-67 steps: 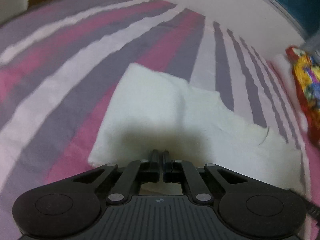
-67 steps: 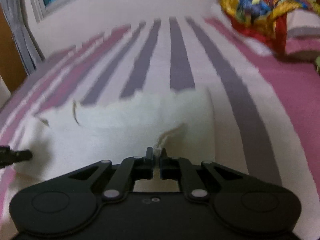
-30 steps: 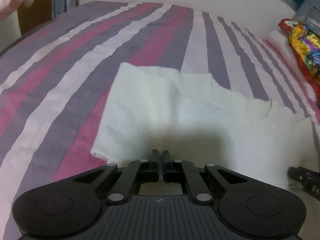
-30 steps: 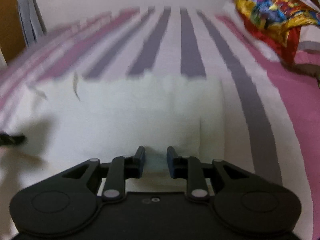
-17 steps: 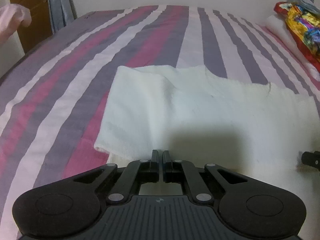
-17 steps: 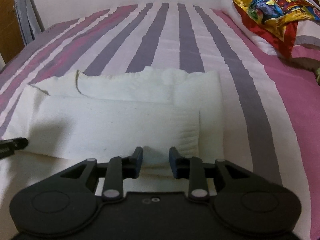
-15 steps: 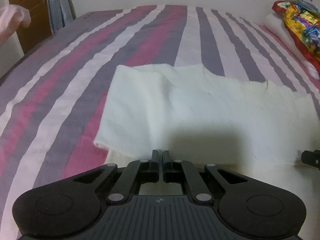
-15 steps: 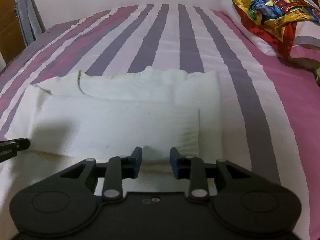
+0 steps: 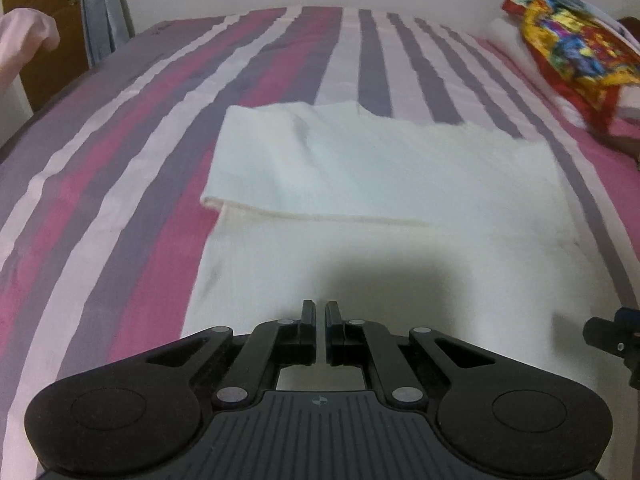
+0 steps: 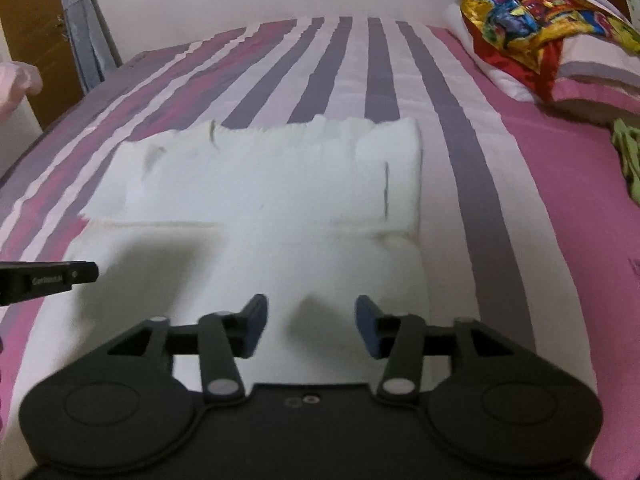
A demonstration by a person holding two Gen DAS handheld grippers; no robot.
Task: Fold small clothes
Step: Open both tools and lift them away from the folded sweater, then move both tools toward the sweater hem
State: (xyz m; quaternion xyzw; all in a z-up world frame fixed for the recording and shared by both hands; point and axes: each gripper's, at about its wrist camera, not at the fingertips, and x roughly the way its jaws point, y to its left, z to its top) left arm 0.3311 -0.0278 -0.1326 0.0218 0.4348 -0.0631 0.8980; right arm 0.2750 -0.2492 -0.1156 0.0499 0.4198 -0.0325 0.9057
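Note:
A white knitted garment (image 9: 380, 184) lies flat on the striped bed, its far part folded over toward me, with the fold's edge running across the middle. It also shows in the right wrist view (image 10: 272, 208). My left gripper (image 9: 320, 320) hovers over the near part of the garment, jaws almost together with a thin gap and nothing between them. My right gripper (image 10: 311, 326) is open and empty above the garment's near right part. Each gripper's tip shows at the edge of the other's view.
The bed cover (image 9: 120, 160) has pink, purple and white stripes. A pillow with a colourful red and yellow cloth (image 10: 532, 20) lies at the far right. A green cloth (image 10: 628, 156) lies at the right edge. A wooden door and curtain stand at the far left.
Both grippers have pulled back toward me from the folded edge, leaving the fold lying on the garment. The right gripper has opened wider; the left has stayed nearly shut.

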